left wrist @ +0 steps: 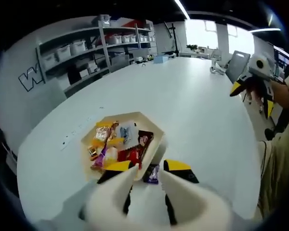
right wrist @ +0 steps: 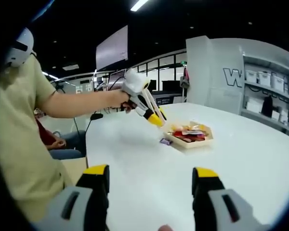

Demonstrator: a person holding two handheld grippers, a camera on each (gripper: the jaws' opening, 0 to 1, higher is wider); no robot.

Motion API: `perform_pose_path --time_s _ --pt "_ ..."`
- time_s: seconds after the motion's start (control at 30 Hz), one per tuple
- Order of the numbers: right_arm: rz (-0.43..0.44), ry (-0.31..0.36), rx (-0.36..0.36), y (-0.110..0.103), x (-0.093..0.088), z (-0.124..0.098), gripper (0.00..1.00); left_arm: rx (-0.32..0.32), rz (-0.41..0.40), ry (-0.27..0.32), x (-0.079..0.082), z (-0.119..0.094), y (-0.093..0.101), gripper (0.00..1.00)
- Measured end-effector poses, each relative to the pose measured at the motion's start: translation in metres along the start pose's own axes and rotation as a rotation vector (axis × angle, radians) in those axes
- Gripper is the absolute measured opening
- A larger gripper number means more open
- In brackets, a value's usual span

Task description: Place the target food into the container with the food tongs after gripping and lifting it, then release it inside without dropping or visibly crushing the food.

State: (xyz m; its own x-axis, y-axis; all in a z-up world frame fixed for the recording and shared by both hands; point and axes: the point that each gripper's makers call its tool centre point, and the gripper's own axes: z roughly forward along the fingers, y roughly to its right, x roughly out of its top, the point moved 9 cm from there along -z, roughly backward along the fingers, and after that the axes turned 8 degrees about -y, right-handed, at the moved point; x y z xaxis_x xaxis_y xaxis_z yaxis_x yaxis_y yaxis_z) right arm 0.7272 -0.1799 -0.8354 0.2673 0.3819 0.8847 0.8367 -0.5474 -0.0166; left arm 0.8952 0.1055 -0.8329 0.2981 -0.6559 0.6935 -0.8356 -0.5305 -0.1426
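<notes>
Where the white counter [left wrist: 192,106] curves toward the camera, one small dark purple wrapped snack [left wrist: 152,174] lies alone, just outside the tray's near edge and between the yellow tips of the left claw [left wrist: 147,169], whose white tong-like blades stand apart around it without touching it. In the right gripper view the same packet [right wrist: 166,141] sits at about 8 o'clock from the tray, just beside it, under the left claw's tips. The one shallow tan tray [left wrist: 149,120] holds a heap of wrapped snacks [left wrist: 116,144] in yellow, red, white and purple; their number cannot be counted. The right claw [right wrist: 151,175] hovers well apart over bare counter, its two jaws spread wide and holding nothing. Grey shelving [left wrist: 82,53] with white bins stands at 11 o'clock, beyond the counter.
</notes>
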Motion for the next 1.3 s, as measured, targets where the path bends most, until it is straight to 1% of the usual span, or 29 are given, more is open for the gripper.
perform_pose_path --time_s 0.13,0.3,0.43,0.7,0.83,1.03,1.2,1.3 --pt "0.000 0.000 -0.001 0.000 0.000 0.000 0.68 -0.005 0.005 0.001 -0.007 0.003 0.003 0.24" --pt "0.001 0.000 -0.001 0.000 0.000 0.000 0.68 -0.011 0.009 -0.007 -0.012 0.007 0.008 0.24" --pt "0.001 0.001 0.000 0.000 0.000 0.000 0.68 -0.015 0.013 -0.013 -0.014 0.010 0.012 0.24" --pt "0.003 -0.001 -0.002 0.000 -0.002 0.000 0.68 -0.006 0.054 -0.027 -0.016 0.020 0.017 0.24" --pt "0.005 0.000 -0.002 0.000 -0.002 0.000 0.68 -0.014 0.048 -0.035 -0.017 0.025 0.017 0.24" --pt "0.008 -0.001 -0.002 0.001 -0.002 0.000 0.68 -0.010 0.054 -0.049 -0.019 0.030 0.018 0.25" --pt "0.009 -0.001 0.000 0.000 -0.003 0.001 0.68 -0.014 0.049 -0.049 -0.018 0.033 0.020 0.25" --pt "0.012 -0.002 -0.001 0.000 -0.004 0.001 0.68 0.003 0.066 -0.060 -0.019 0.036 0.021 0.25"
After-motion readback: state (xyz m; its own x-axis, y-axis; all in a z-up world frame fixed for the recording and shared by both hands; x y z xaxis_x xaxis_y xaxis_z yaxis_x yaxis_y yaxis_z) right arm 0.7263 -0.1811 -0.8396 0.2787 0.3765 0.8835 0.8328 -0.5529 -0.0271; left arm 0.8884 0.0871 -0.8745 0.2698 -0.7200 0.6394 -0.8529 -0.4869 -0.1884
